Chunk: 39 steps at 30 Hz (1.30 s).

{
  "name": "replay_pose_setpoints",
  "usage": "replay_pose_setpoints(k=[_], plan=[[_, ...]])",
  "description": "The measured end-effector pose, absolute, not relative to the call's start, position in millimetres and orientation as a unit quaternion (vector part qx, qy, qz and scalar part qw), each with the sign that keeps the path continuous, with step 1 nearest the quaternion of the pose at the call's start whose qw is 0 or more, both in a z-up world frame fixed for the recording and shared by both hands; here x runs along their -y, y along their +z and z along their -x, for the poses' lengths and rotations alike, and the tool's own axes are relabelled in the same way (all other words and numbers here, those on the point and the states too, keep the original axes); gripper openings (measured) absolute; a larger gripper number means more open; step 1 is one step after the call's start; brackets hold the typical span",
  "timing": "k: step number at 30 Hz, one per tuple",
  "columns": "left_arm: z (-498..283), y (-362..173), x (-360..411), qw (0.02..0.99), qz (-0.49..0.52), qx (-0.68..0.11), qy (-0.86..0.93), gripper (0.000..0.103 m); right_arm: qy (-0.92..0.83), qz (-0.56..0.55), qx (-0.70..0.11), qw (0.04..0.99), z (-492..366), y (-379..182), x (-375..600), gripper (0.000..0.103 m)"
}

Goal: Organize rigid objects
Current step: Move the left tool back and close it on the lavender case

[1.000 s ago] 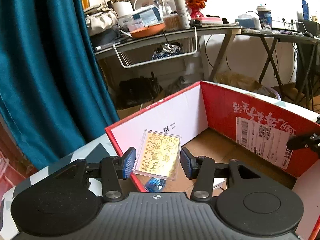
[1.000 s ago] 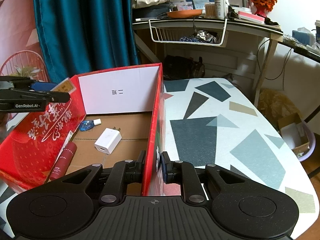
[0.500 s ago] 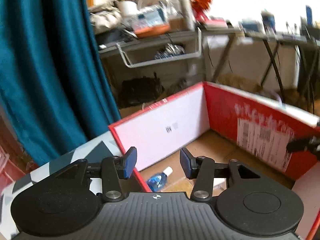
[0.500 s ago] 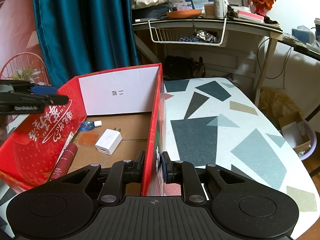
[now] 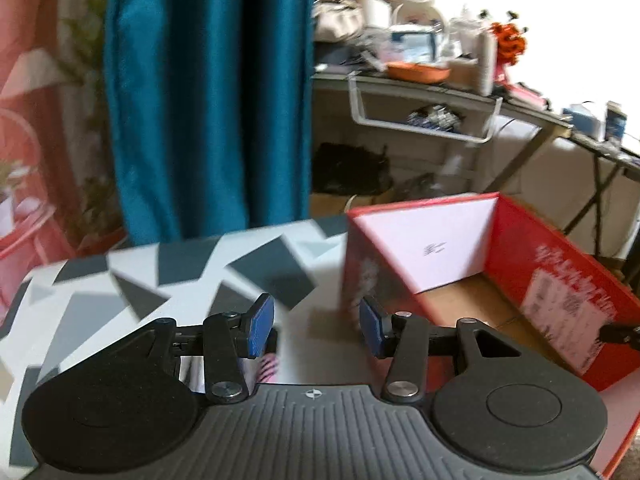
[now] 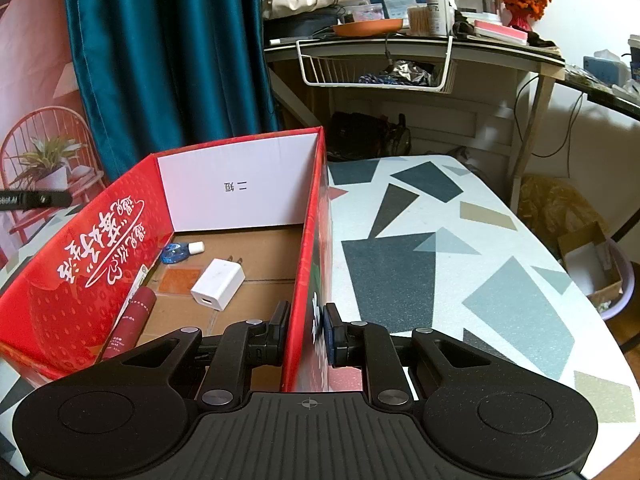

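A red cardboard box stands on the patterned table. Inside it lie a white charger, a small blue bottle, a dark red tube and a flat gold card. My right gripper is shut on the box's right wall near the front corner. My left gripper is open with nothing between its fingers, hanging over the table left of the box. A pink striped thing shows under it, blurred. The left gripper's fingertip shows at the right wrist view's left edge.
A teal curtain hangs behind the table. A cluttered desk with a wire basket stands beyond the far edge. A bin with a carton sits on the floor to the right.
The gold card has left my left gripper's fingers and now lies on the box floor. The left gripper has swung left, away from the box and over the table. The right gripper has not moved.
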<state>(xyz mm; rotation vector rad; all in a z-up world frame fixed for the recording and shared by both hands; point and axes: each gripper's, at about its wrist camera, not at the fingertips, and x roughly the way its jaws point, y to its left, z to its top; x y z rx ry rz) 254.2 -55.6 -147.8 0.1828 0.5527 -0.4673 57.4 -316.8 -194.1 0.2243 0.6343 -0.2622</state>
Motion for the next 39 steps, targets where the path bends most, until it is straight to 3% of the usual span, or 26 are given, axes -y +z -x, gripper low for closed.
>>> replay_pose_setpoints(k=[15,28,39], plan=[[-225,-213,36,0.896,-0.057,-0.398,-0.191,0.048,-0.128,-0.109,-0.311,0.935,-57,-194,317,0.017],[-218,-221,46,0.907,-0.123,-0.385,-0.115,0.051,-0.128,-0.109,-0.311,0.935,-57,-194,317,0.017],[-244,-228,9,0.916,-0.085,-0.389,-0.05,0.055,-0.127,-0.109,-0.31,0.936,-57,-195,316,0.018]])
